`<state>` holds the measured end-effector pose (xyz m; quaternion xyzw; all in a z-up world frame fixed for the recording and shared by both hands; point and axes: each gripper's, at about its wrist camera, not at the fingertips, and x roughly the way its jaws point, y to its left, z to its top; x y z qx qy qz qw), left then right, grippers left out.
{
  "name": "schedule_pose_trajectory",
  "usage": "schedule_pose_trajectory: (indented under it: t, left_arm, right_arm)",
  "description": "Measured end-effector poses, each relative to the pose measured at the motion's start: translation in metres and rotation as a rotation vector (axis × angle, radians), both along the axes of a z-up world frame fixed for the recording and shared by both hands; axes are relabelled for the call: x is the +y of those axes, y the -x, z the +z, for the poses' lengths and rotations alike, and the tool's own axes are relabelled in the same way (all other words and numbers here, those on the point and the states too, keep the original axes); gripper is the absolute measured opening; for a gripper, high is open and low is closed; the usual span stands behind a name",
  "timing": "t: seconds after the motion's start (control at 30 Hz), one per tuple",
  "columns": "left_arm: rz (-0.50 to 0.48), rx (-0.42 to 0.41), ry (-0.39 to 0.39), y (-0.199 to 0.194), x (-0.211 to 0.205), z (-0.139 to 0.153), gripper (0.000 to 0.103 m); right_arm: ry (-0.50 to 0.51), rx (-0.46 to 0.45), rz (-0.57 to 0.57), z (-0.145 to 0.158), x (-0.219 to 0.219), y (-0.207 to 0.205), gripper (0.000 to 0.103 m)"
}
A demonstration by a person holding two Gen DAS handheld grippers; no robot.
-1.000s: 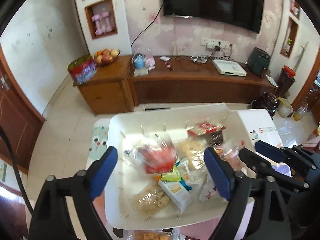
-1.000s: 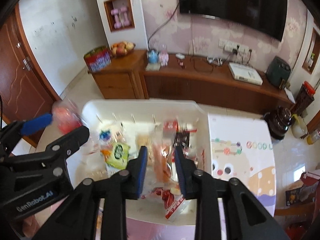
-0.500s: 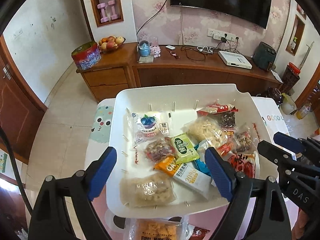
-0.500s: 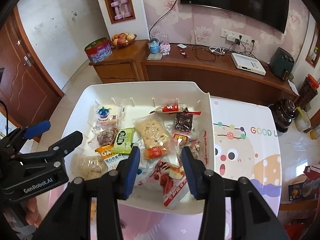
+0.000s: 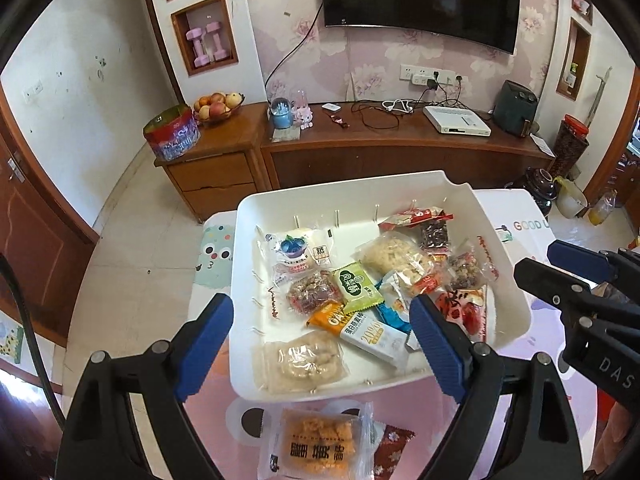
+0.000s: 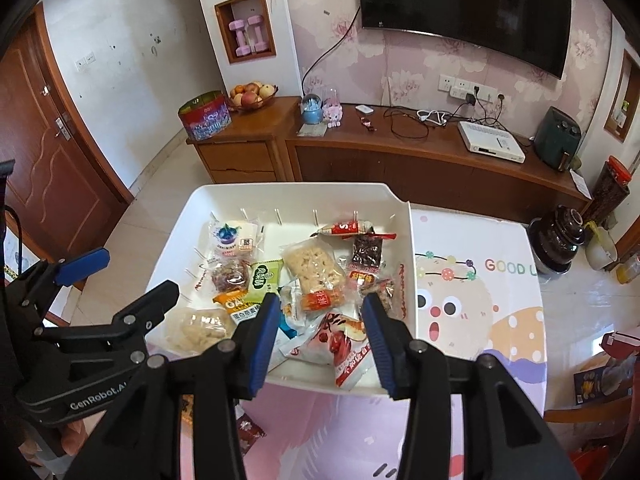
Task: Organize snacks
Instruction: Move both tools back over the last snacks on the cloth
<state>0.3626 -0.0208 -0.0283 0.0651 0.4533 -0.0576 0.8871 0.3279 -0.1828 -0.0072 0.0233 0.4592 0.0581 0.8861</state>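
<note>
Snacks [image 5: 352, 304] fill the tray [image 5: 332, 196], two packets [image 5: 316, 446] left on the bench; left tongs [image 5: 322, 342] gape empty, right tongs [image 6: 320, 326], just opened partway, hold nothing and could snag crinkly wrappers.

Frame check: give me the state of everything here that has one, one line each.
left gripper: open, empty.
right gripper: open, empty, jaws just opened wider.
white tray: upright, holding loose snack packets.
orange snack packet: sealed, on the table outside the tray.
television: off.
</note>
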Motion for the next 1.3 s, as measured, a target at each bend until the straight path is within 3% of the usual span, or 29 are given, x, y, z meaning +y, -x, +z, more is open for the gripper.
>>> schedule_pose_trajectory:
  t: [0.33,0.63,0.93,1.07,1.17,1.3]
  left_arm:
    - [-0.045,-0.051,0.019,0.044,-0.004,0.038,0.089]
    - [-0.089,-0.107,0.055,0.112,0.002,0.057,0.09]
    - [-0.064,-0.266,0.132,0.188,0.027,0.076,0.097]
    - [-0.023,-0.29,0.172,0.206,0.042,0.069,0.1]
    - [0.018,-0.259,0.197,0.211,0.056,0.05,0.1]
    - [0.071,-0.216,0.163,0.21,0.067,0.013,0.1]
  right_arm:
    - [0.004,-0.065,0.027,0.034,0.004,0.037,0.048]
    - [-0.016,-0.157,0.03,0.051,0.003,0.094,0.048]
    - [-0.101,-0.214,0.051,0.053,0.003,0.152,0.048]
    - [-0.108,-0.21,0.098,0.046,0.012,0.169,0.048]
    - [-0.097,-0.189,0.134,0.034,0.024,0.174,0.048]
    - [-0.074,-0.146,0.146,0.005,0.037,0.17,0.048]
